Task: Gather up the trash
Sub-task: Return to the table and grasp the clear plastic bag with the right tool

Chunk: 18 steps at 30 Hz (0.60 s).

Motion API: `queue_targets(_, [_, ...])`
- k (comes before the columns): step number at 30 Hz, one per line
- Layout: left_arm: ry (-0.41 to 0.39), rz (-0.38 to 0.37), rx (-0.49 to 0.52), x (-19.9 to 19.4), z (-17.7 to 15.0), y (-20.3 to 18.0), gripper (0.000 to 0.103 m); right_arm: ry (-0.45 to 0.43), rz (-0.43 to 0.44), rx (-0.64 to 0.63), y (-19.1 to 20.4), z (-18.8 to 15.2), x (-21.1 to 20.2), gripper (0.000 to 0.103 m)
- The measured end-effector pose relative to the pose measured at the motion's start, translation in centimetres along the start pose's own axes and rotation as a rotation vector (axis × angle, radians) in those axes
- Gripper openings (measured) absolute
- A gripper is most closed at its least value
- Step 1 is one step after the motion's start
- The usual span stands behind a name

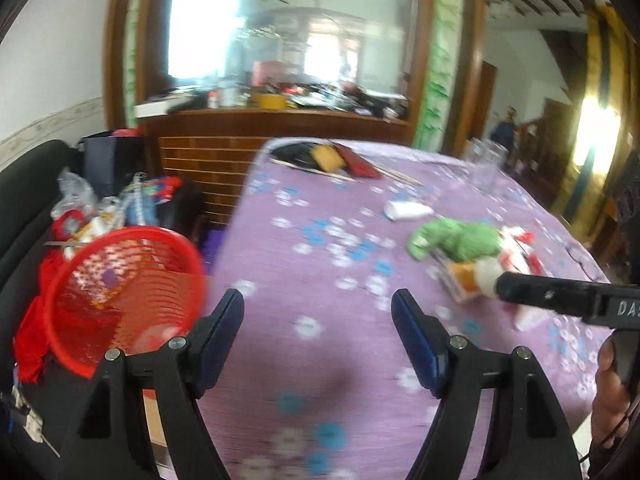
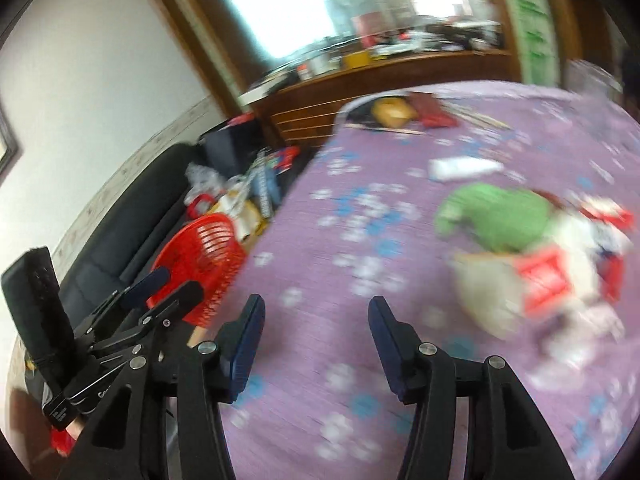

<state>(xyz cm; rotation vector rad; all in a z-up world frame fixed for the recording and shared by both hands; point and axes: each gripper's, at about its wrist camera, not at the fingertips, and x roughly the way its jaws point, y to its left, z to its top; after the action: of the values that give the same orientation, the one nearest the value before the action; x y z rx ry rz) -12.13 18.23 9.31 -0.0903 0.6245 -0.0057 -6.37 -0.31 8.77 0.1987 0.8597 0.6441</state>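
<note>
left gripper (image 1: 318,332): fingers open, empty | right gripper (image 2: 316,336): fingers open, empty | trash pile (image 2: 540,264) on tabletop (image 2: 320,280) at 2 o'clock of right fingers, nearer right hand | long axis unclear, blurred | look: green crumple, red-white wrappers, tan carton | red basket (image 1: 120,292) at 9 o'clock off tabletop edge

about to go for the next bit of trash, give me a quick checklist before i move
1. Left gripper empty and open: ok, nothing between the pads.
2. Right gripper empty and open: ok, jaws apart over the bare tablecloth.
3. Trash left on the table: ok, a pile of wrappers lies beside the green cloth, and a white scrap beyond it.
4. Red basket within view: ok, off the table's left edge, mouth facing the camera.
5. Basket has room: cannot tell, blurred.
6. Glass clear of the pile: ok, it stands apart, farther back.
</note>
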Motion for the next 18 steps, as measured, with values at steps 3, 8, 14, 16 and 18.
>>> queue_targets(3, [0.017, -0.033, 0.041, 0.6, -0.4, -3.0, 0.075, -0.025, -0.050, 0.065, -4.1, -1.5, -2.8, 0.058])
queue_targets(8, [0.024, -0.062, 0.123, 1.3, -1.0, -7.8, 0.075, -0.062, -0.147, 0.162, -9.5, -3.6, -6.4, 0.059])
queue_targets(14, [0.006, -0.057, 0.204, 1.9, 0.0, -11.6, 0.075, -0.084, -0.237, 0.273, -14.4, -4.2, -7.5, 0.064])
queue_targets(16, [-0.006, -0.057, 0.213, 1.7, 0.4, -12.3, 0.075, -0.070, -0.266, 0.285, -15.0, -3.8, -6.9, 0.064])
queue_targets(18, [-0.008, -0.057, 0.212, 1.8, 0.8, -12.6, 0.075, -0.056, -0.269, 0.277, -15.1, -3.5, -5.9, 0.064])
